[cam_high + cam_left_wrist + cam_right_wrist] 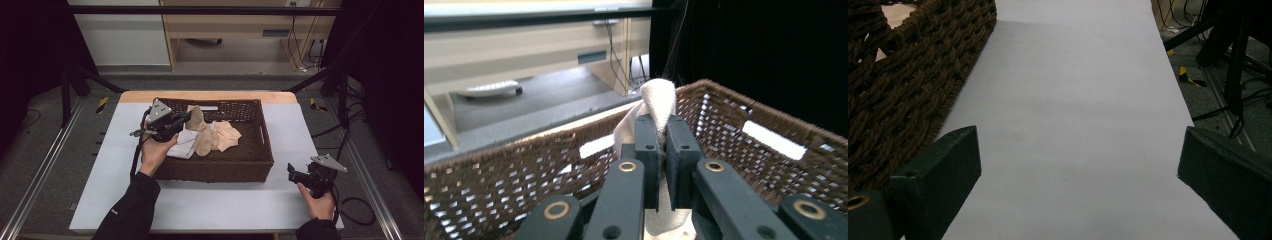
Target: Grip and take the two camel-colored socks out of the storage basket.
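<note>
Left gripper [186, 118], seen from above, pinches a beige cloth [196, 120] lifted over the brown wicker basket [265, 145], its lower folds blending with other cloths; its own view shows jaws clamped on that fabric, while the right gripper [1078, 165] gapes empty over the white tabletop [1073, 100].

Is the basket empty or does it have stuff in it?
Not empty. The basket holds beige cloths and a white one.

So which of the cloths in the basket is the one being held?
The beige cloth at the basket's back left, pinched upright in the left gripper. The white cloth and the other beige cloths lie loose.
</note>
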The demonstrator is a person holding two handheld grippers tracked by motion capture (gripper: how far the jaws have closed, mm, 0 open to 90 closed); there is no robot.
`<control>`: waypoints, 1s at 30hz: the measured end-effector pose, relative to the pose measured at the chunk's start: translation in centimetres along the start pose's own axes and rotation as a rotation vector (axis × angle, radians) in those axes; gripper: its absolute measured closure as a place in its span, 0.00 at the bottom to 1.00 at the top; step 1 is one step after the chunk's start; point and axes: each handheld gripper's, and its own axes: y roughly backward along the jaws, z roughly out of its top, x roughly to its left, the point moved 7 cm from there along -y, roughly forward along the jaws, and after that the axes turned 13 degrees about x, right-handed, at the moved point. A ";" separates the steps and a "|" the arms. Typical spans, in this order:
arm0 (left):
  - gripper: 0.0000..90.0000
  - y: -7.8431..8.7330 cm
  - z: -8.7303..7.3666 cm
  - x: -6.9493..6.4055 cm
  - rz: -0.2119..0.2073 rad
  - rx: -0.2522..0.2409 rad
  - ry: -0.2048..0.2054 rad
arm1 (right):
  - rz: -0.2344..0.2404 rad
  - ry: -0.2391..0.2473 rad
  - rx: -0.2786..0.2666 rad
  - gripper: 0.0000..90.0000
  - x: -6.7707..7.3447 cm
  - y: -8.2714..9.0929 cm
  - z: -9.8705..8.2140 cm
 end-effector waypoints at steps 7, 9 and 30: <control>0.94 2.4 1.4 -2.3 -0.040 -0.044 -0.006 | -0.001 0.003 -0.006 0.04 0.0 0.1 0.0; 0.94 3.1 1.6 -2.9 -0.065 -0.057 -0.004 | -0.001 0.002 -0.005 0.05 0.0 0.1 0.0; 0.94 11.2 -0.4 -6.9 -0.140 -0.147 -0.080 | -0.009 0.006 -0.005 0.05 -0.1 0.2 -0.1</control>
